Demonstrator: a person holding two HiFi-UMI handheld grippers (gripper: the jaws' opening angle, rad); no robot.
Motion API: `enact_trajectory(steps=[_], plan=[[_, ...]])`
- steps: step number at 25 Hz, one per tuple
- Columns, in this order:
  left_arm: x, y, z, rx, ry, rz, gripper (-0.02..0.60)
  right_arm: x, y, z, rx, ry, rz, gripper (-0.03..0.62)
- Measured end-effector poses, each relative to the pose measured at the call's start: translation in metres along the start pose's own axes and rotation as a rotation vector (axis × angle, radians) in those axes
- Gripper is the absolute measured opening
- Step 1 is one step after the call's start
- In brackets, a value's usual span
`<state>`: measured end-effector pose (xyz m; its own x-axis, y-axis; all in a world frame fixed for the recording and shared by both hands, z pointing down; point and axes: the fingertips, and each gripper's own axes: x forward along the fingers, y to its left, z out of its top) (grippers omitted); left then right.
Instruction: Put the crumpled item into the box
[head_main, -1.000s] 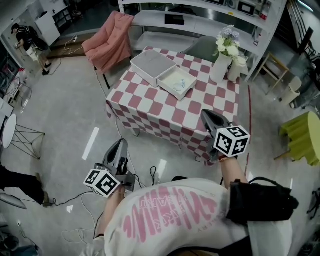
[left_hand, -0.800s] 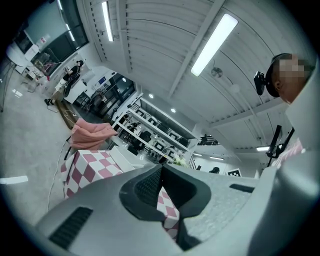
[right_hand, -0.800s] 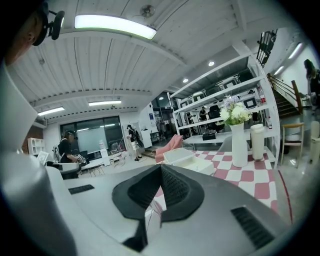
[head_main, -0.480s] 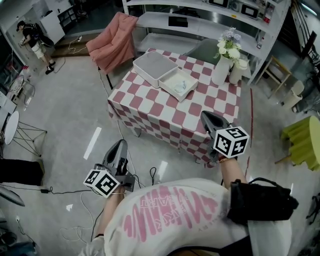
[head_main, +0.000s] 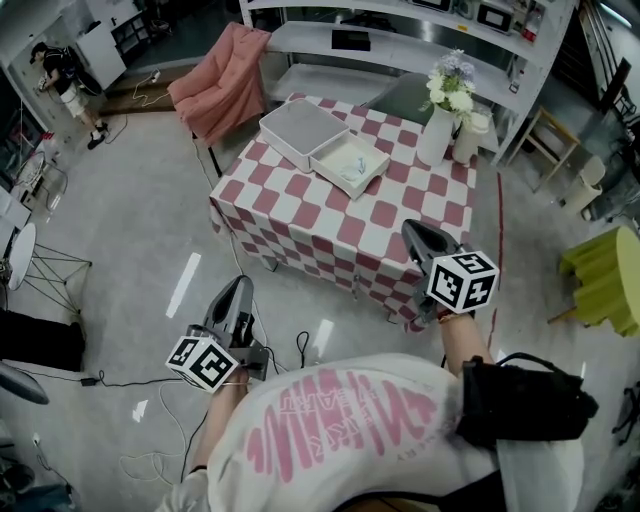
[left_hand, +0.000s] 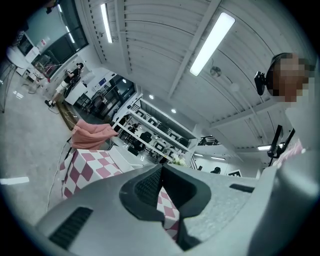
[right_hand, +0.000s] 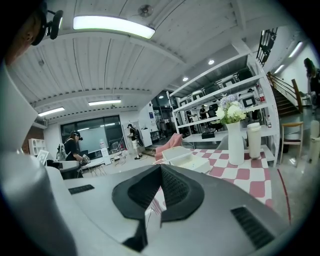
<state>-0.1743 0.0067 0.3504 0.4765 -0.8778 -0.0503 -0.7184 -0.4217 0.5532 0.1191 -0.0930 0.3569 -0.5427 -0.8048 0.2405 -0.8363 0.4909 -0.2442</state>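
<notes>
Crumpled item (head_main: 352, 167) lies inside the open white box (head_main: 335, 179), far across the checkered table (head_main: 330, 225). You hold your left gripper (head_main: 240, 287) and right gripper (head_main: 411, 229) near your body, both closed tight on nothing.

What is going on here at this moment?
A person stands back from the checkered table, holding a left gripper and a right gripper, both shut and empty, neither touching anything. On the table the white box is open, with a small pale crumpled item lying inside it.
</notes>
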Motion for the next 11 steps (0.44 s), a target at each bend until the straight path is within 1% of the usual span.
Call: enact_trajectory(steps=[11], plan=[[0.0035, 0.0054, 0.0042, -0.007, -0.013, 0.004, 0.008, 0.0025, -0.0014, -0.0007, -0.006, 0.007, -0.004, 0.006]])
